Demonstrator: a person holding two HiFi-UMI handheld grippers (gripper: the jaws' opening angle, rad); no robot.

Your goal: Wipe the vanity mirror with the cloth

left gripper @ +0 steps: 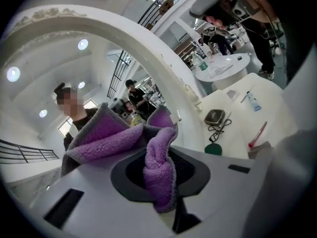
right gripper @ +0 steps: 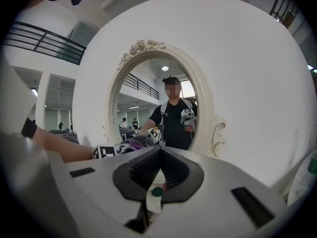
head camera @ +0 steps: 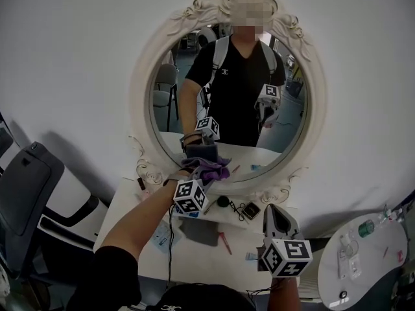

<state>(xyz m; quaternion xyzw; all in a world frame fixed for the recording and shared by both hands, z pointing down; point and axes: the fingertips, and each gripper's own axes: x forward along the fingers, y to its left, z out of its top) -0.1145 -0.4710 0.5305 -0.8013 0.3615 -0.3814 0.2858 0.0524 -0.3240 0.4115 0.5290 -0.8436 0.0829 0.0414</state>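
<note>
Cloth is on the glass! The left gripper (head camera: 202,175) has its jaws clamped on the purple cloth (head camera: 211,169). It is pressing that bundle against the bottom-left edge of the vanity mirror (head camera: 170,102), right where the glass meets the ornate white frame. From the left gripper view the hold looks solid: a thick fold of cloth (left gripper: 158,167) is pinched between the jaws, and the rest fans out against the glass.

The right gripper (head camera: 275,220) sits out of the action, low and to the right of the mirror, above the bench (head camera: 207,264) and well apart from the glass. Its own view shows the jaws (right gripper: 158,150) closed together with nothing held, pointing at the mirror from a distance.

So where does the task stand? Grasping the cloth and bringing it to the mirror are done. The wiping reads as early. The cloth covers only a small patch at the lower rim, and the centre, the top and the right side of the glass have no cloth near them. No smear or clean streak can be made out on the glass, so what has already been wiped can't be judged. By my reckoning most of the oval is left to sweep.
</note>
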